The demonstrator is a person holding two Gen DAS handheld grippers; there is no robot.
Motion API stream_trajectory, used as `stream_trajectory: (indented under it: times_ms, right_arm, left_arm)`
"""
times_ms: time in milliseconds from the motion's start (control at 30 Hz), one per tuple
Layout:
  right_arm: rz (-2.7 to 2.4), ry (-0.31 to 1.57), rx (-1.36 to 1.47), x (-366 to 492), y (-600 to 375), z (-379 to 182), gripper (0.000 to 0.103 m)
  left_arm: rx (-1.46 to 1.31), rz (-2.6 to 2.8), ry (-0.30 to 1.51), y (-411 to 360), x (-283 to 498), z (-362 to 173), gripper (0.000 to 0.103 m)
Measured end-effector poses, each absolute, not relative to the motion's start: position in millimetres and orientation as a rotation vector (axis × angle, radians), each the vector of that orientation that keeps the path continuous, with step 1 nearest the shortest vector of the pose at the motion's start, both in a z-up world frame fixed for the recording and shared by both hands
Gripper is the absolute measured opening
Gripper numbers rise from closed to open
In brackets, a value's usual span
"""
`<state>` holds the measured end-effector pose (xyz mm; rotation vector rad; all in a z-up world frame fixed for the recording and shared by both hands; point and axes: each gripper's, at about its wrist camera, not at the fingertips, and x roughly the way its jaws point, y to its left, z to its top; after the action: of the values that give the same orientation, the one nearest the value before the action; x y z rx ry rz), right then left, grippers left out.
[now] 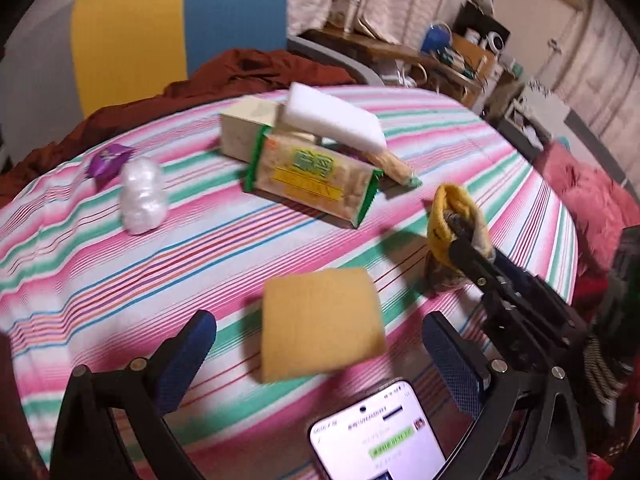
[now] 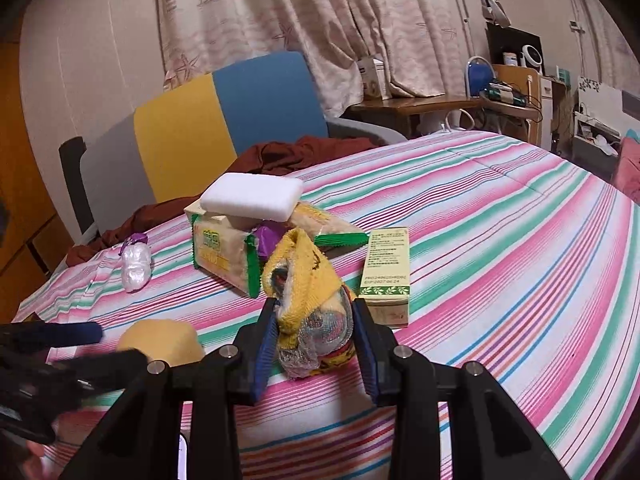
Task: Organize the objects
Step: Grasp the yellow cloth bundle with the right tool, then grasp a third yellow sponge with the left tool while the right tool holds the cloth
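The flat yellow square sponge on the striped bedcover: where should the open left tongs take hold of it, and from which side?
Grip the flat yellow square sponge across its two side edges, coming from its near edge. It lies flat, already between the open left tongs, whose fingers stand wider than it.

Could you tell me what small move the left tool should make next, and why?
Probably ease the left tool forward and down around the tan sponge. Its fingers stand open on either side of it, not touching, while the right tool is already shut on the yellow sock bundle, so the sponge looks like the next item.
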<state>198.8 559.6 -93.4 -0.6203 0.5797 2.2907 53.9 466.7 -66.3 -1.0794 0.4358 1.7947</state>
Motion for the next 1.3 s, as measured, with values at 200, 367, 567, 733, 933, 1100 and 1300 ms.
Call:
stream_trajectory:
  times_ms: [200, 367, 567, 733, 933, 1100, 1300]
  right_arm:
    - [2.283, 0.583, -0.623, 199, 561, -96, 0.036]
    - [2.28, 0.547, -0.623, 197, 556, -95, 0.036]
    - [2.276, 0.524, -0.623, 196, 553, -95, 0.036]
    - [2.274, 0.493, -0.63, 193, 550, -94, 0.036]
    - [2.277, 0.453, -0.639, 189, 546, -93, 0.036]
    - [2.279, 0.423, -0.652, 186, 542, -92, 0.036]
    - [2.279, 0.407, -0.66, 184, 540, -93, 0.036]
  left_arm:
    - [-1.081, 1.812, 0.473, 478, 46, -88, 0.103]
    - [-1.05, 1.827, 0.468, 472, 43, -99, 0.094]
    - [-1.01, 1.812, 0.381, 453, 42, -91, 0.082]
    - [-0.978, 1.841, 0.352, 429, 46, -84, 0.078]
    - [-1.019, 1.86, 0.245, 396, 41, -82, 0.076]
    - [-0.998, 1.854, 0.245, 387, 45, -82, 0.076]
    - [-0.959, 1.897, 0.276, 385, 46, -82, 0.097]
